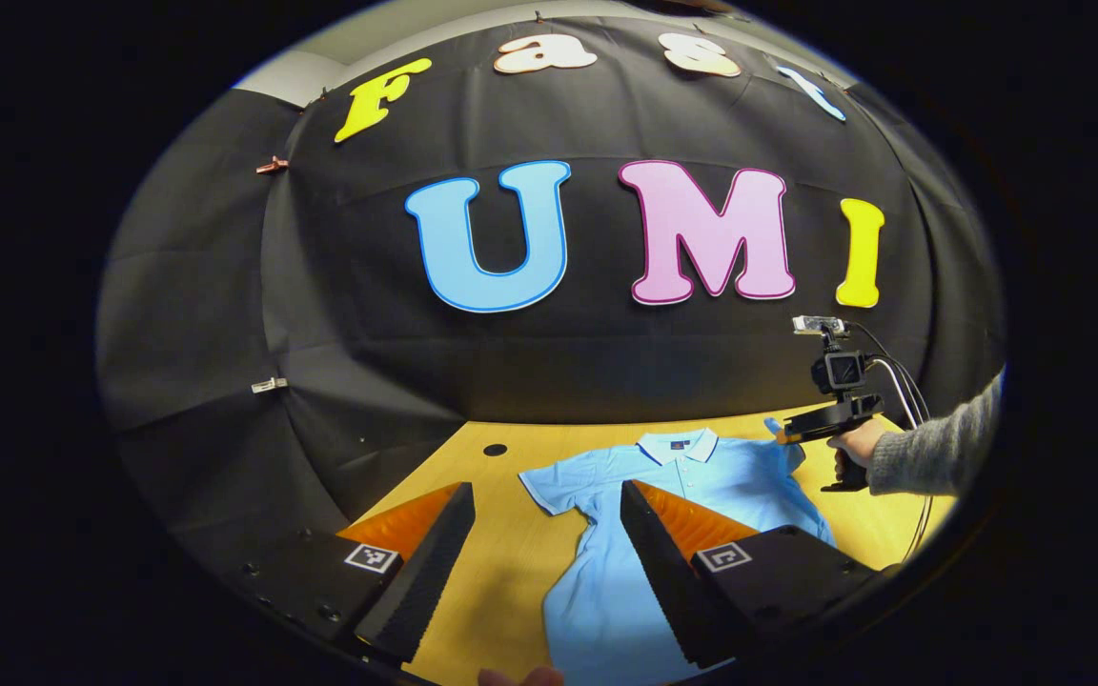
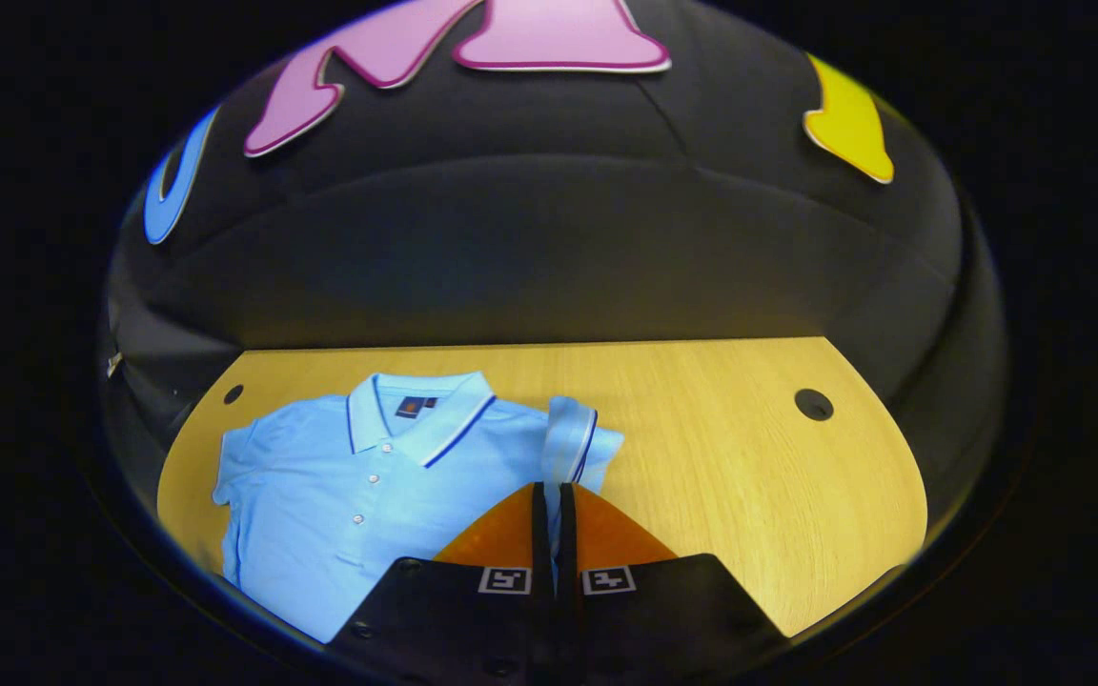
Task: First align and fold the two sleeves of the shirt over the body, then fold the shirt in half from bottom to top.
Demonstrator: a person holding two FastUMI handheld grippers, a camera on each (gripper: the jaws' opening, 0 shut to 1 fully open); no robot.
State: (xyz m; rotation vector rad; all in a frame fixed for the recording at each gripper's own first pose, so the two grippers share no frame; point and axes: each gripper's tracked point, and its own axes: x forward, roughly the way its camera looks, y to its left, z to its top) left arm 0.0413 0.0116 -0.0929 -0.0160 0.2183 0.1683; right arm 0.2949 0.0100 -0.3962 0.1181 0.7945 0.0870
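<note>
One sleeve (image 2: 573,433) of the soft, limp shirt (image 2: 358,495), spread on the table (image 2: 749,448) at 9 o'clock, is pinched by the right gripper (image 2: 554,505); the left gripper (image 1: 549,534) is held agape. Hems are best gripped.

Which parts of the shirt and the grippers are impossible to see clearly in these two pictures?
- Light blue polo shirt: its hem is cut off by the left gripper view's bottom edge, partly behind the left gripper.
- Sleeve clamped by the right gripper: the fabric between the fingers is hidden in the right gripper view.
- Small collar label: too small to make out.
</note>
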